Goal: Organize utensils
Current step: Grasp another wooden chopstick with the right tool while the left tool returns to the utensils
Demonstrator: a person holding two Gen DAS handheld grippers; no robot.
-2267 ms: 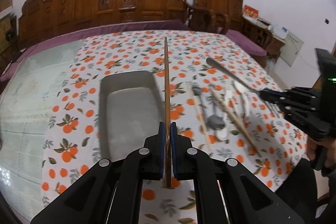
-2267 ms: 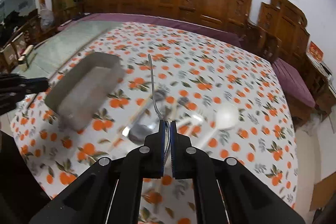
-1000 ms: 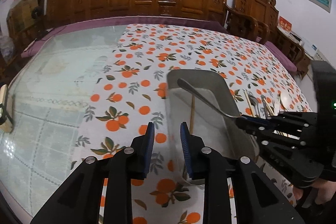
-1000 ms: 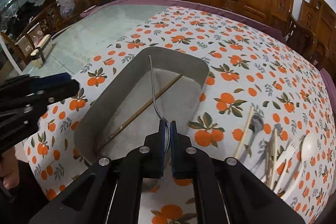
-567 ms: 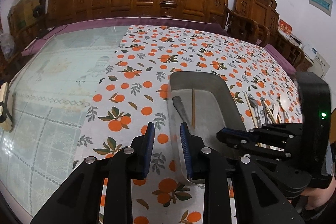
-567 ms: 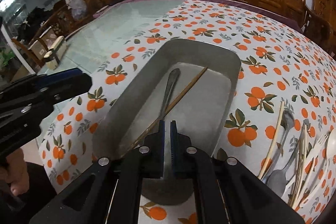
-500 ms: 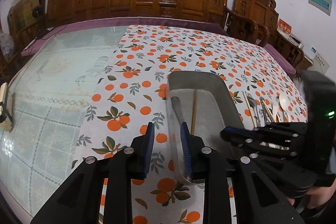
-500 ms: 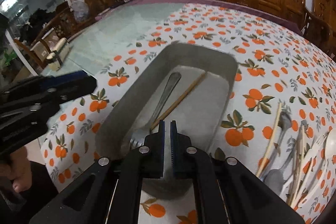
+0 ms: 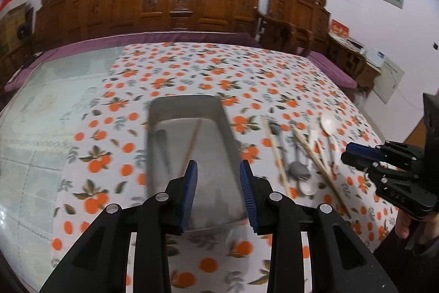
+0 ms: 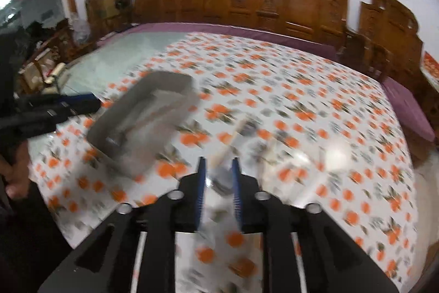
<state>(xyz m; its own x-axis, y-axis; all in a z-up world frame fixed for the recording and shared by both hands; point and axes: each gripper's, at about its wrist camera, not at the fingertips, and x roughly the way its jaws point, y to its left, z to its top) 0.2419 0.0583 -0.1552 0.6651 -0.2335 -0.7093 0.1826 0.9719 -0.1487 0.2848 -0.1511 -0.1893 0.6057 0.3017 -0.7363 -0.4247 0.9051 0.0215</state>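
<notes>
Your left gripper [image 9: 218, 186] and right gripper [image 10: 218, 179] hang with fingers apart, empty, over the table; thin, slippery utensils [image 9: 300, 153] lie beside the tray [image 9: 229, 155]. Pinch them mid-handle.

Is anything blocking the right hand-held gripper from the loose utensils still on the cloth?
Nothing visible: the right hand-held gripper hangs open just above the utensil pile, with only tablecloth around it. The view is blurred.
</notes>
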